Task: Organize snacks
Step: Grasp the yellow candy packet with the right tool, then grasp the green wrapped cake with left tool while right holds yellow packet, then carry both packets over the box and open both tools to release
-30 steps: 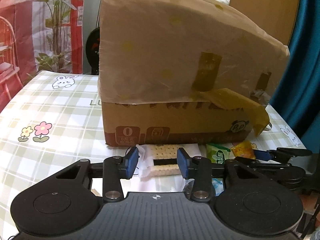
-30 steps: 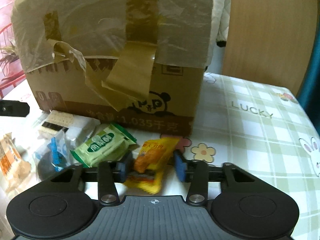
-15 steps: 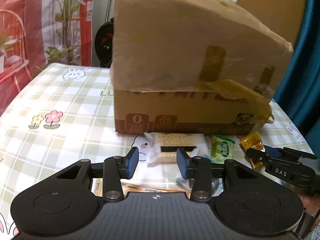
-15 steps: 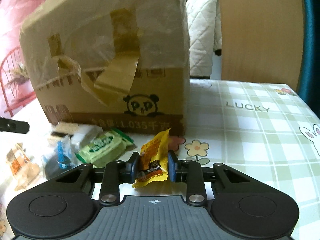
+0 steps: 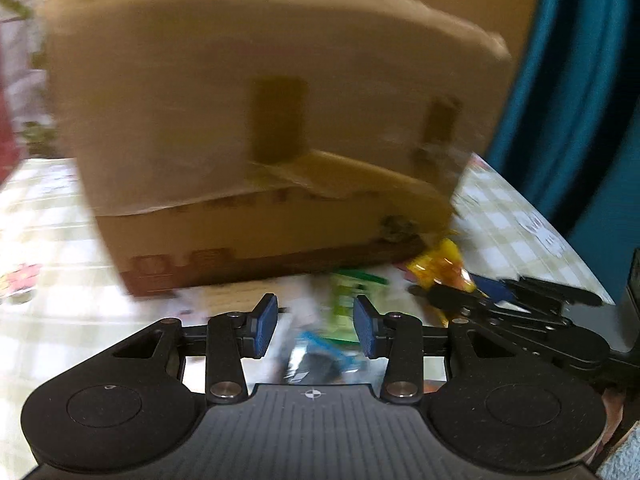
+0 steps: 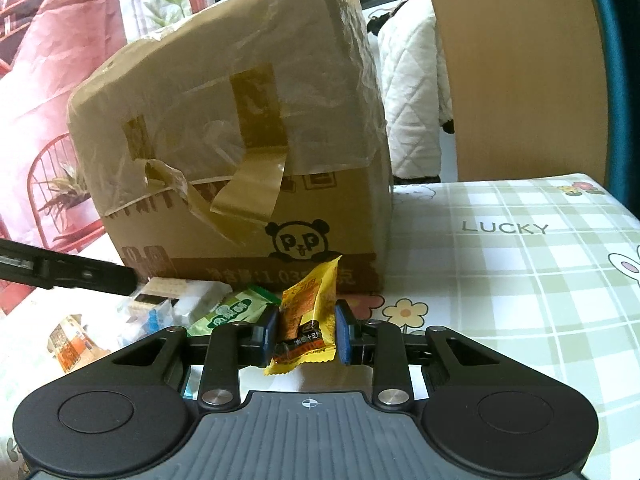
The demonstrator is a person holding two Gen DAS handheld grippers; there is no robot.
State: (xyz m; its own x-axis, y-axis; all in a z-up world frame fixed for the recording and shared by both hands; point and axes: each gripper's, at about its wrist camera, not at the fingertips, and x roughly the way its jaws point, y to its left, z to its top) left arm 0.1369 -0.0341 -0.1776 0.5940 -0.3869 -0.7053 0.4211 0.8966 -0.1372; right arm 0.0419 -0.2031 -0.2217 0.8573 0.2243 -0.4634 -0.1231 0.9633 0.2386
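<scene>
Right wrist view: my right gripper (image 6: 306, 334) jaws pinch the yellow packet (image 6: 308, 320) mid-body; it's light, crinkly, slippery. Left gripper (image 5: 315, 326) jaws part-open, empty.

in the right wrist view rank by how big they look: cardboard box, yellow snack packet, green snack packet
1. cardboard box
2. yellow snack packet, though it is nearer the camera
3. green snack packet, partly hidden

Dim, soft daylight — left view motion-blurred
</scene>
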